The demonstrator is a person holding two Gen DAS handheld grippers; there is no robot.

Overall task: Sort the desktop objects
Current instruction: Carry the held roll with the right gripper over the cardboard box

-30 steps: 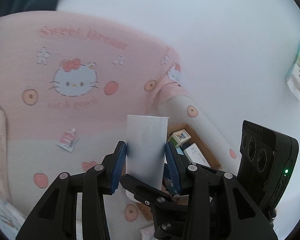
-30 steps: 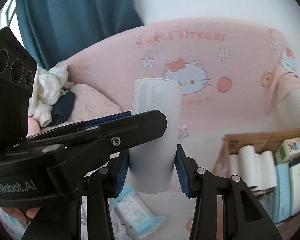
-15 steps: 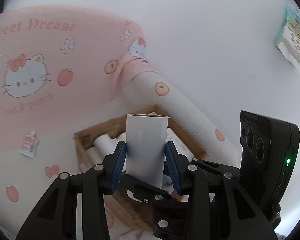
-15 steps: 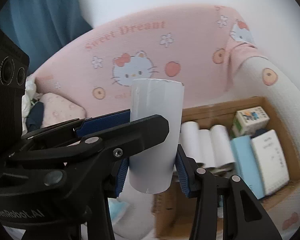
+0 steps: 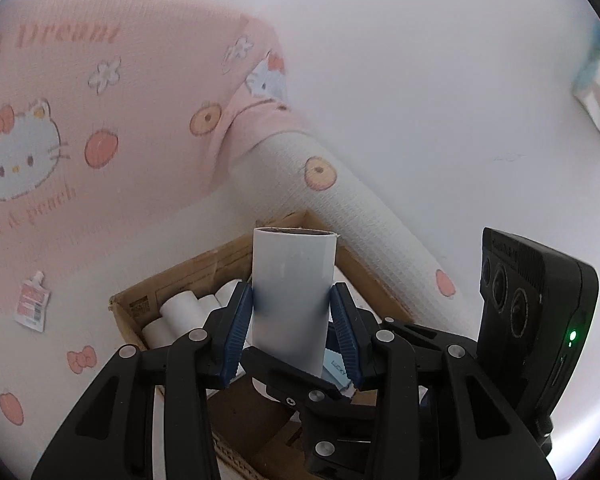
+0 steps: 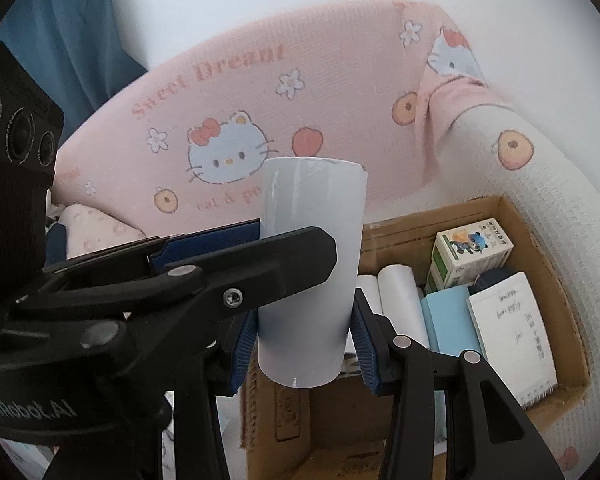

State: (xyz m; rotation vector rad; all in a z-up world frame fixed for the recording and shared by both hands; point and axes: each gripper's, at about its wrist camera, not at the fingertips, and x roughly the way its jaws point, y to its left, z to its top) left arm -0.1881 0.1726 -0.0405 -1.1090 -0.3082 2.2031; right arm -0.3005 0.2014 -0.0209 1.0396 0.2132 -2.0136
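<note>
Both grippers clamp one white paper roll (image 5: 292,296), which also shows in the right wrist view (image 6: 312,264). My left gripper (image 5: 292,332) is shut on its sides. My right gripper (image 6: 306,340) is shut on its lower part, with the left gripper's finger (image 6: 204,276) crossing in front. The roll is held upright in the air over the near left end of an open cardboard box (image 6: 476,208), also seen in the left wrist view (image 5: 172,276). White rolls (image 6: 396,284) lie inside the box.
The box also holds a small green-and-white carton (image 6: 468,248), a light blue pack (image 6: 452,320) and a white notepad (image 6: 512,328). It sits on a pink Hello Kitty bed sheet (image 6: 228,156) by a padded rail (image 5: 364,216) and white wall (image 5: 440,80).
Both grippers have carried the roll to the right, from over the bed sheet to above the cardboard box. Their grip on it is unchanged.
</note>
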